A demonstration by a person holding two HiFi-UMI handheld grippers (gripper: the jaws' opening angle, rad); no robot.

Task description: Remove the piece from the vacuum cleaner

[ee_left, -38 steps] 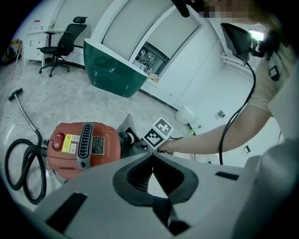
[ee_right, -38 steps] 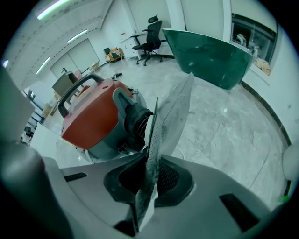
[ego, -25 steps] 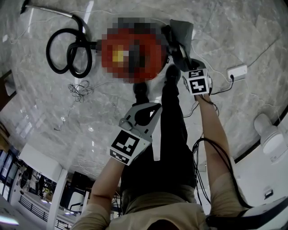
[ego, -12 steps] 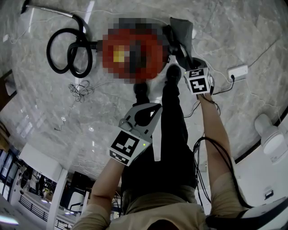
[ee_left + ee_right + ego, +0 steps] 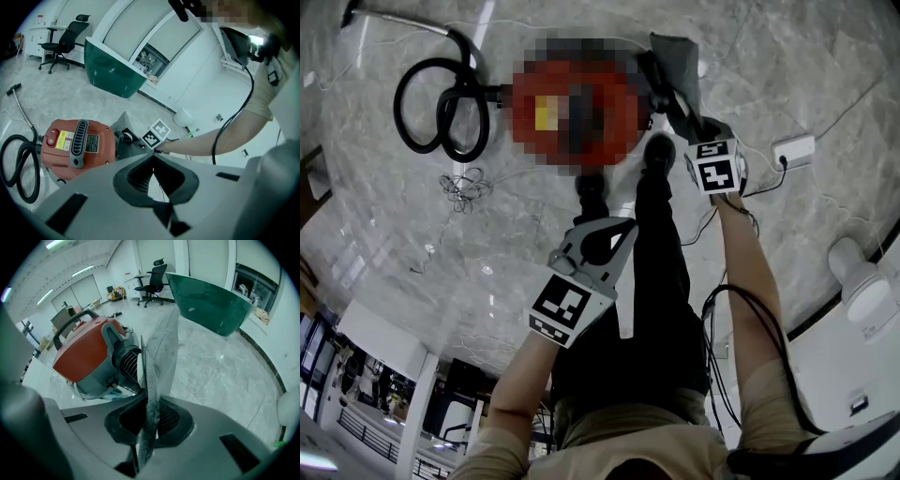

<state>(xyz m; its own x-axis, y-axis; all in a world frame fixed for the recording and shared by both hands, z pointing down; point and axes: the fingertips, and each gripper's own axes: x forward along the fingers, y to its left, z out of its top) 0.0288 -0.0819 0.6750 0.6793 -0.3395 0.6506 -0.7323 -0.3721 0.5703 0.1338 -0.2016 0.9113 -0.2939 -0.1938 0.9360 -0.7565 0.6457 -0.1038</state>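
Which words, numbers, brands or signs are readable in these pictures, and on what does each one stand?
No text is readable.
Yellow label on the vacuum cleaner: print too small to read.
Dark label beside it: also too small.
Marker cubes: only black and white squares, no words.

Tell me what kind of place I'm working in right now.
Probably an indoor office or lab hall. It has a polished marble-look floor, a black office chair beside a white desk at the far wall, and ceiling strip lights. A large green tub stands nearby, so it may be a showroom.
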